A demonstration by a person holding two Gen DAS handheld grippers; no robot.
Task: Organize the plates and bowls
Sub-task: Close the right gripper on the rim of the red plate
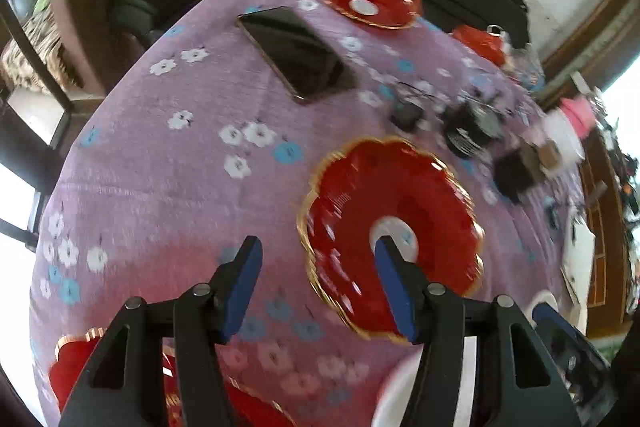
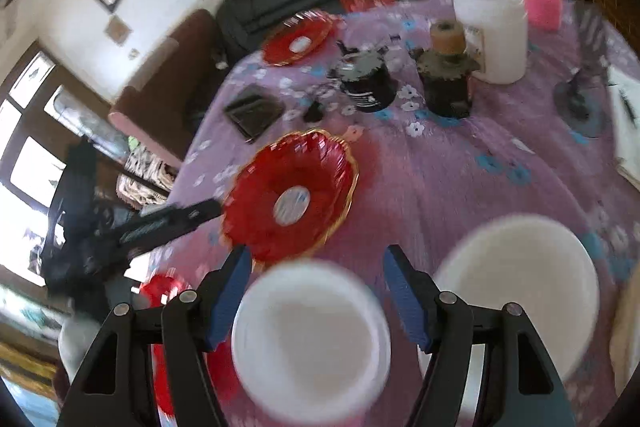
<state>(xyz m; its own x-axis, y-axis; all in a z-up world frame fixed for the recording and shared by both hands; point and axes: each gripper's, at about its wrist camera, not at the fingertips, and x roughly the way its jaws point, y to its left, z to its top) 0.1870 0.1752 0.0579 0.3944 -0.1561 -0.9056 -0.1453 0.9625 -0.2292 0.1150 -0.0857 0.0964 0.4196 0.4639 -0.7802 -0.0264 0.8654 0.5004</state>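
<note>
The left gripper (image 1: 318,267) was found wide open and empty above the cloth (image 1: 168,187), its right finger over the red plate (image 1: 384,203). A phone (image 1: 296,53) lay beyond, a second red plate (image 1: 366,1) at the far edge. The right gripper (image 2: 316,267) was spread wide, nothing seen clamped; a white bowl (image 2: 310,343) sat blurred between its fingers, another (image 2: 516,291) to the right. Two dark jars (image 2: 368,83) stood further off.

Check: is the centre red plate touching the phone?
Apart. The left wrist view shows bare purple cloth between the red plate and the phone.
</note>
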